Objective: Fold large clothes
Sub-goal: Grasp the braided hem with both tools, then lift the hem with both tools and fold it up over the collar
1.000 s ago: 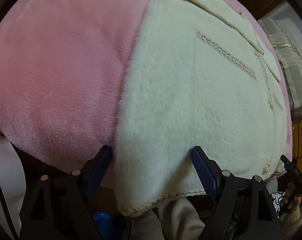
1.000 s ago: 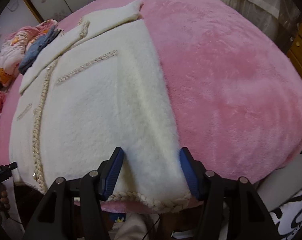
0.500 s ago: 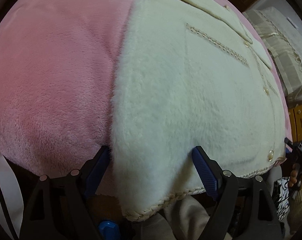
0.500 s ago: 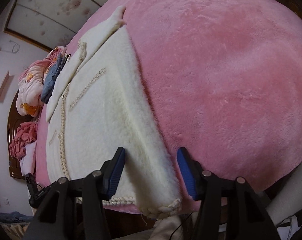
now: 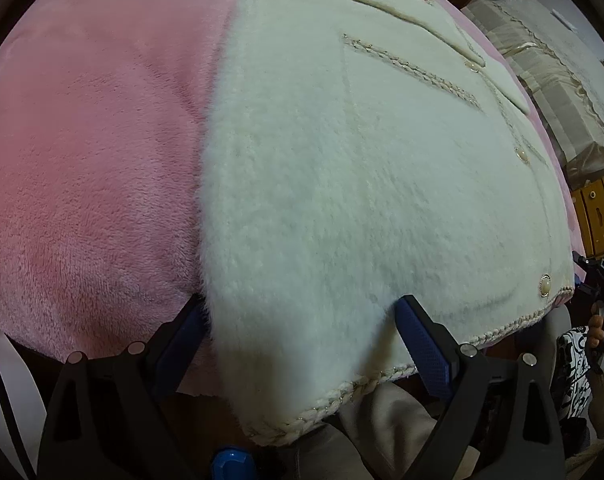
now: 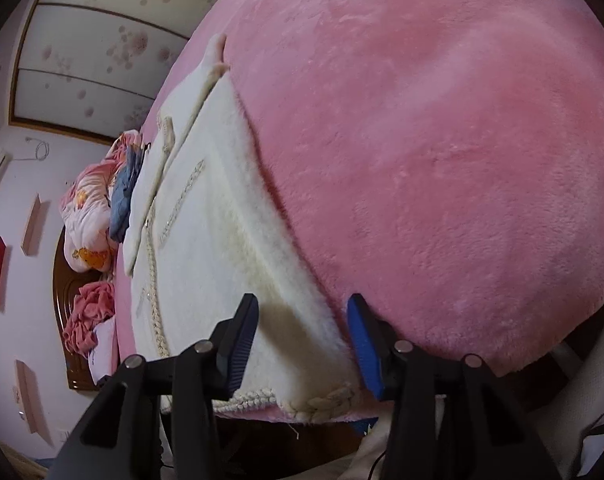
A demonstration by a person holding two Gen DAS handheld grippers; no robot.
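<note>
A cream fuzzy jacket (image 5: 361, 168) with braided trim and pearl buttons lies flat on a pink plush blanket (image 5: 86, 152). It also shows in the right wrist view (image 6: 206, 264). My left gripper (image 5: 302, 328) is open, its blue-padded jaws straddling the jacket's near left hem corner. My right gripper (image 6: 302, 332) is open, its jaws straddling the near right hem corner at the blanket's edge. The right gripper is tilted, so its view is rolled.
The pink blanket (image 6: 441, 152) covers a bed. A pile of pink and blue clothes (image 6: 98, 216) lies by the wooden headboard. A wooden drawer unit (image 5: 597, 212) and a beige covered piece of furniture (image 5: 557, 92) stand beyond the bed's right side.
Both grippers have moved in closer over the hem corners. The right gripper has rolled, tilting its view. Both jaws stay open.
</note>
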